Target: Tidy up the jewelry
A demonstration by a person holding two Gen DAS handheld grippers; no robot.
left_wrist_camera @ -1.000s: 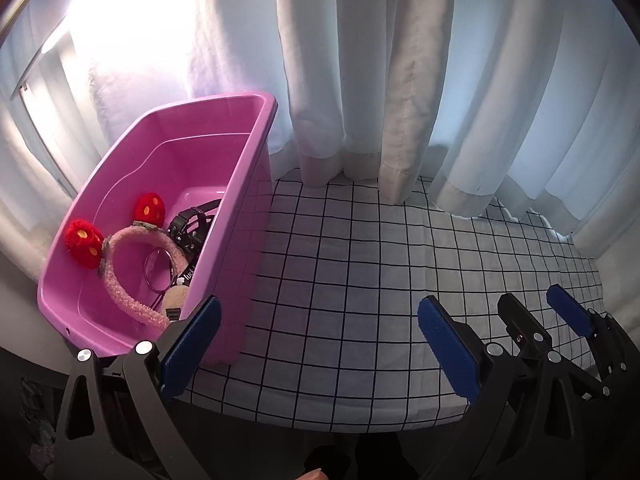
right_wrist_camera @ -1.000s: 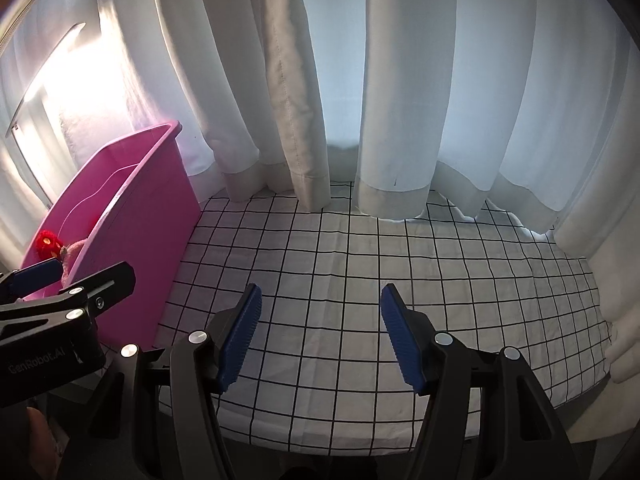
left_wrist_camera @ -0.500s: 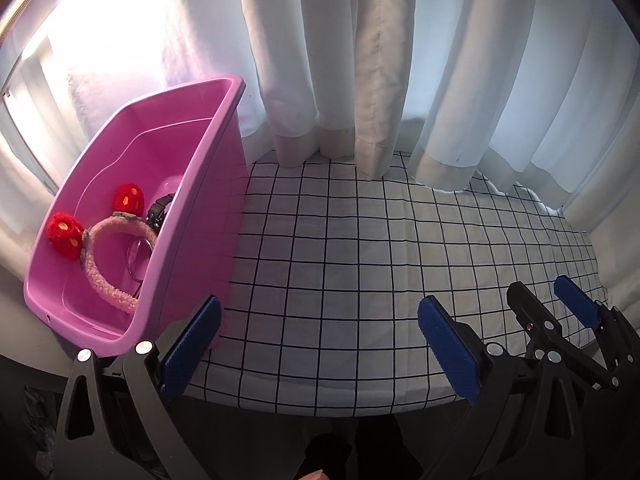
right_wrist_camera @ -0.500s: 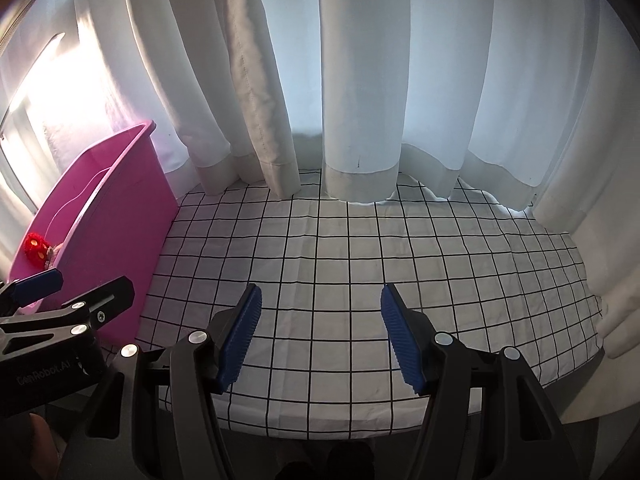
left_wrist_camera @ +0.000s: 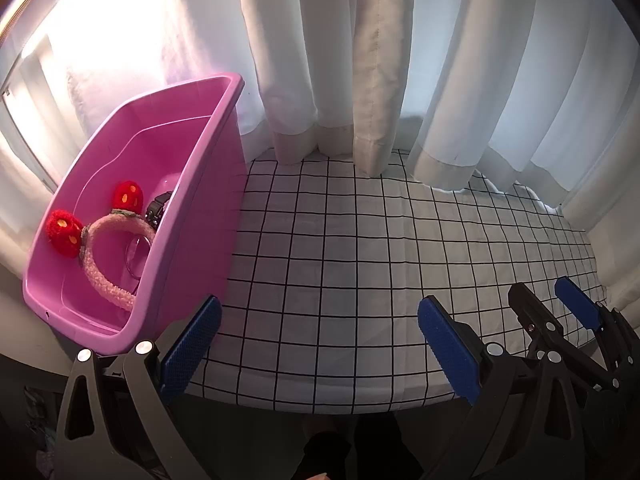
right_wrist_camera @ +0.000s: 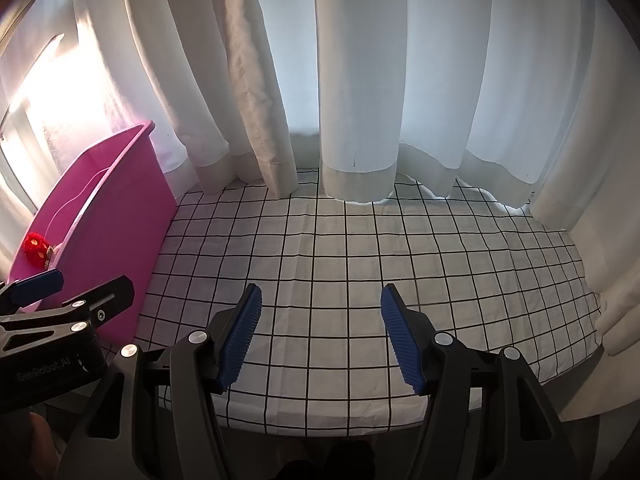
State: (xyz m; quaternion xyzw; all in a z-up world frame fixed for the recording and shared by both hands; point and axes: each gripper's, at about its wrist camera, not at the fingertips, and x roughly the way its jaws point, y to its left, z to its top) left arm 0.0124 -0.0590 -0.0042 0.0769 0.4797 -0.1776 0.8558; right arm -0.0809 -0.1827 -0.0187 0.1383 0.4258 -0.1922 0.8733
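Observation:
A pink plastic bin [left_wrist_camera: 208,216] stands at the left of the table; it also shows in the right wrist view [right_wrist_camera: 104,232]. Inside lie a fuzzy pink headband [left_wrist_camera: 105,278] with two red strawberry pompoms [left_wrist_camera: 128,196], a black watch [left_wrist_camera: 157,209] and a thin ring-shaped piece [left_wrist_camera: 134,254]. My left gripper [left_wrist_camera: 320,348] is open and empty over the table's front edge, just right of the bin. My right gripper [right_wrist_camera: 320,338] is open and empty over the front middle of the table; it shows at the right in the left wrist view [left_wrist_camera: 560,312].
The table carries a white cloth with a black grid [right_wrist_camera: 360,248]. White curtains [right_wrist_camera: 352,80] hang along the back and right side, their hems resting on the cloth. Bright window light comes from the upper left.
Both grippers have pulled back from the table and stayed open. The bin sits farther away in the left wrist view.

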